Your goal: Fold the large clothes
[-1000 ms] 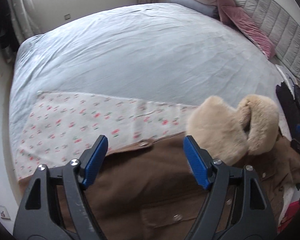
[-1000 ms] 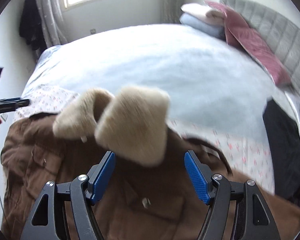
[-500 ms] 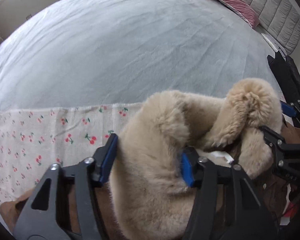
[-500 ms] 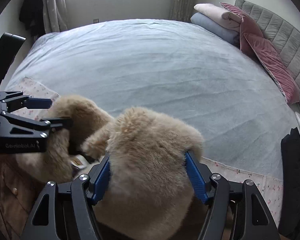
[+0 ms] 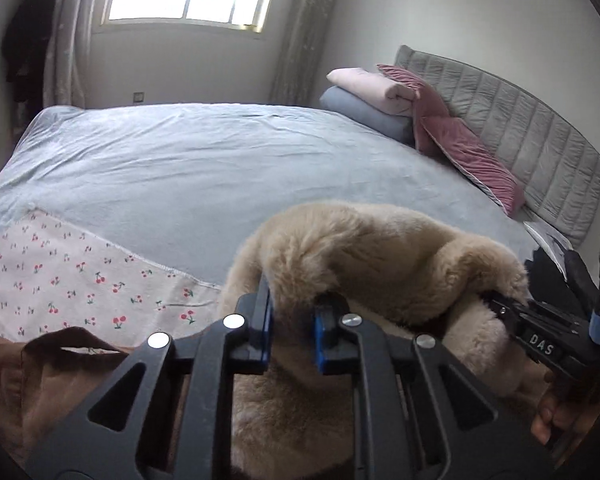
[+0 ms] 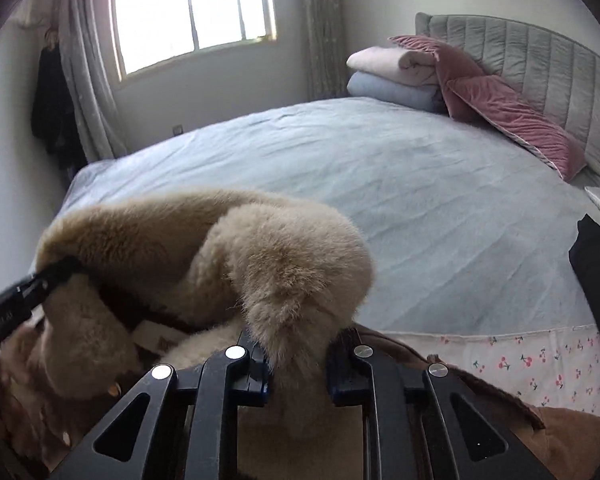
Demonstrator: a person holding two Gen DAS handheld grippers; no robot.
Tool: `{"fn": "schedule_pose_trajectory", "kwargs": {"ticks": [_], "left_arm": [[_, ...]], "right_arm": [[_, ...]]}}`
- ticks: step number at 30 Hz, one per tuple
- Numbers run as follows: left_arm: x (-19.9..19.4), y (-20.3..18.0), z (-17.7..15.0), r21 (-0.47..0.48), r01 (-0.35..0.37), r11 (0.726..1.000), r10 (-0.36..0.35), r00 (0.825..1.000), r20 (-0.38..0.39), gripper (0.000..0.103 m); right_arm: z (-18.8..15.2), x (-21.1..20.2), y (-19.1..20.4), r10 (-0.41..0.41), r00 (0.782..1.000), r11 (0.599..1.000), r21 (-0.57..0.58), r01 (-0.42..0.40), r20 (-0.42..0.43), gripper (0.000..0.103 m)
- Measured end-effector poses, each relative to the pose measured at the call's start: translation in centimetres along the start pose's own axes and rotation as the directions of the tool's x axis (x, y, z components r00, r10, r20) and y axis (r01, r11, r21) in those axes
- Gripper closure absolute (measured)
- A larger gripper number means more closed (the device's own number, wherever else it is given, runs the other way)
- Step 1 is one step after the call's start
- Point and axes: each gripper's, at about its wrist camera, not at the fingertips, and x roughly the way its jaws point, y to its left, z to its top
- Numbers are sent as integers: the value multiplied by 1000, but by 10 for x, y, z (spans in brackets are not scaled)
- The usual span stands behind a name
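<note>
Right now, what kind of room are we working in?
A bedroom, almost certainly. A wide bed with a grey padded headboard fills the view, pillows and folded blankets lie at its head, and a curtained window sits in the far wall.

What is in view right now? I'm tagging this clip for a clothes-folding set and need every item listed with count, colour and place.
coat: one, brown, on the near edge of the bed
fur collar: one, beige, on the coat, raised
floral sheet: one, white with red cherries, under the coat
bedspread: one, pale blue, over the bed
folded blankets: two, pink on blue, stacked by the headboard
pillows: two, dusty pink, against the headboard
headboard: one, grey, padded
window: one, bright, far wall, with grey curtains
dark clothes: black, right edge of the bed
left gripper: black with blue pads, closing on the collar
right gripper: the same, closing on the collar
</note>
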Motion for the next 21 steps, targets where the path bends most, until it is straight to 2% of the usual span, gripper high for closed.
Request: {"fn": "schedule_pose_trajectory", "kwargs": {"ticks": [2, 4, 6, 8, 11, 14, 17, 21], "left_arm": [[37, 10, -7, -56, -43, 997, 39, 996, -77, 84], [78, 18, -23, -43, -78, 996, 69, 981, -182, 76], [89, 19, -34, -28, -82, 996, 76, 981, -178, 57], [86, 23, -33, -50, -53, 997, 44, 987, -155, 49], [76, 28, -26, -68, 4, 998, -15, 987, -159, 41], [58, 24, -20, -35, 46, 998, -52, 981, -187, 36], [32, 17, -21, 29, 65, 997, -58, 979, -194, 24], [0, 3, -33, 125, 114, 986, -85, 973, -216, 18]], "right_arm": [[0, 28, -10, 12, 999, 998, 57, -9, -52, 84], [-12, 63, -15, 40, 993, 992, 120, -26, -111, 84], [-28, 87, -32, 55, 987, 983, 183, -26, -154, 77], [-36, 100, -44, 98, 986, 969, 238, -64, -136, 73], [-35, 95, -45, 111, 987, 973, 213, -86, -112, 67], [-36, 77, -44, 143, 982, 973, 198, -117, -124, 50], [-37, 47, -49, 161, 980, 976, 168, -140, -115, 35], [-55, 2, -63, 122, 985, 991, 66, -115, -119, 32]]}}
